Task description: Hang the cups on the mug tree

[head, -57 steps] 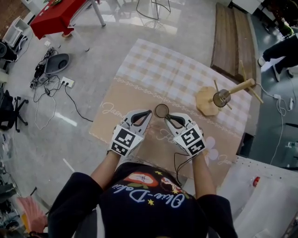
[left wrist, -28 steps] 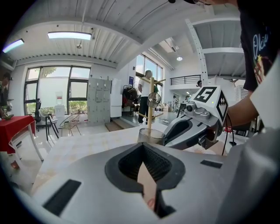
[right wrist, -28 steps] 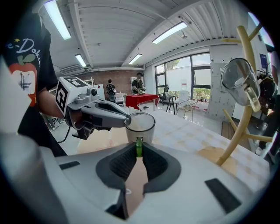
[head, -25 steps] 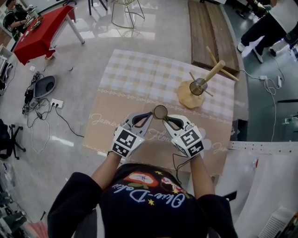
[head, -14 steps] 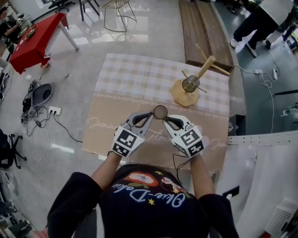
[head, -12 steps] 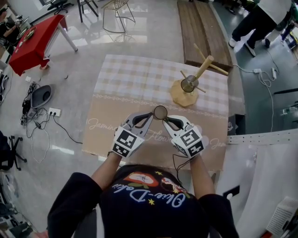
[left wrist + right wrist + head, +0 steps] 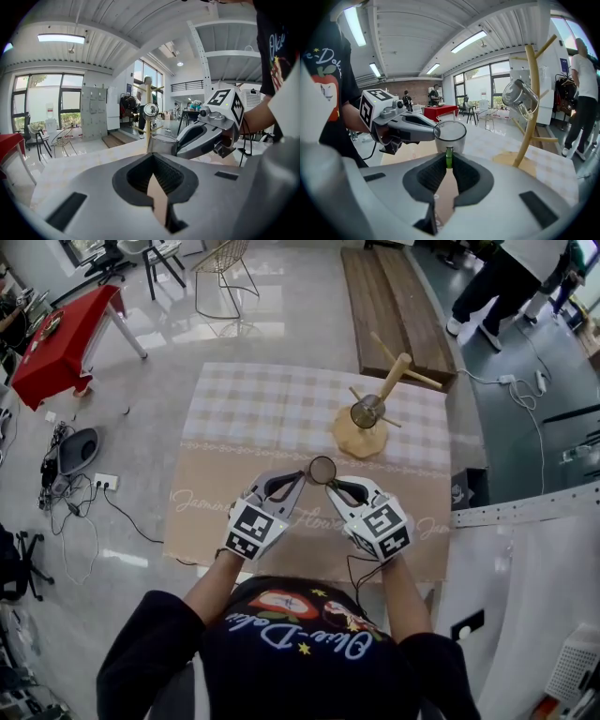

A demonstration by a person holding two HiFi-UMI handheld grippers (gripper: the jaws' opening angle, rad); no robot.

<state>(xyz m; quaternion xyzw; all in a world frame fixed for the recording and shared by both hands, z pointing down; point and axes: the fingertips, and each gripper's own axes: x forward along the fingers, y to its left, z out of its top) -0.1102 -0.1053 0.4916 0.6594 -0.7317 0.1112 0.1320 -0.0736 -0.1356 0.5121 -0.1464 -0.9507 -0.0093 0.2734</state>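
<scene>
R hand-held gripper (image 7: pixel 449 160) is clamped on the green handle (image 7: pixel 449 156) of a clear cup (image 7: pixel 450 135). Its pads are nearly together w/ the handle pinched btw them. The cup stands upright just past its tips, mouth up. Whether the cup's base rests on the tabletop (image 7: pixel 225 409) can't be told, since the gripper body hides it.

L hand-held gripper (image 7: pixel 153 157) has its jaws together, only a thin slit behind the tips and nothing btw the pads. Its tips sit at the cup's wall on the side opposite the R one and appear to touch it. From the head view the cup shows as a ring btw the two sets of tips.

Ahead of both tips and off to the R one's side, well apart, stands the wooden mug tree (image 7: pixel 529 93) on a round base (image 7: pixel 359 439). A second clear cup (image 7: pixel 518 99) hangs tilted on one of its pegs.

Under both lies a cloth (image 7: pixel 281 399), tan w/ script below the grippers and checked farther out. A red table (image 7: pixel 56 343) stands on the floor far beyond the L one's side.
</scene>
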